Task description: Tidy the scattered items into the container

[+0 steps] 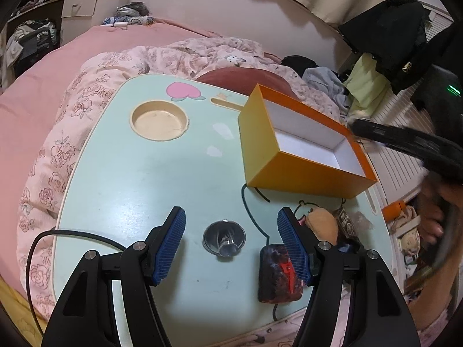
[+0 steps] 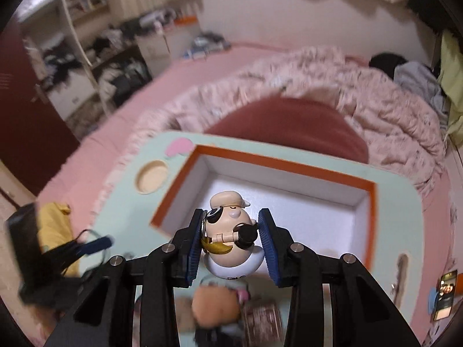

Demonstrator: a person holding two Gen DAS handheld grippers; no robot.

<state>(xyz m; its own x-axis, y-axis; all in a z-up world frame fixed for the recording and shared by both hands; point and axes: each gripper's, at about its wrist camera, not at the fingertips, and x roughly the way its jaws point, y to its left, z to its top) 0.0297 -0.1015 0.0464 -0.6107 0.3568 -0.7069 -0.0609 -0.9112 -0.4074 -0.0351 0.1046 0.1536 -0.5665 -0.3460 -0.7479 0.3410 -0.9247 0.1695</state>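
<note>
My right gripper (image 2: 232,218) is shut on a small cartoon figurine (image 2: 231,231) with a cream cap, sunglasses and a white base. It hangs over the near part of the open orange box (image 2: 285,163), whose white inside shows nothing else. In the left wrist view the same box (image 1: 303,170) stands at the far right of the mint lap table (image 1: 144,173). My left gripper (image 1: 231,214) is open and low over the table. A small clear cone-shaped piece (image 1: 224,240) lies between its fingers, untouched. A dark red-patterned pouch (image 1: 277,277) lies by its right finger.
A tan plush (image 1: 322,225) and a brown packet (image 1: 345,221) lie near the table's right front edge. A round cup recess (image 1: 159,120) is at the far left. The table stands on a pink bed with a rumpled floral quilt (image 1: 202,52). A black cable (image 1: 72,232) trails left.
</note>
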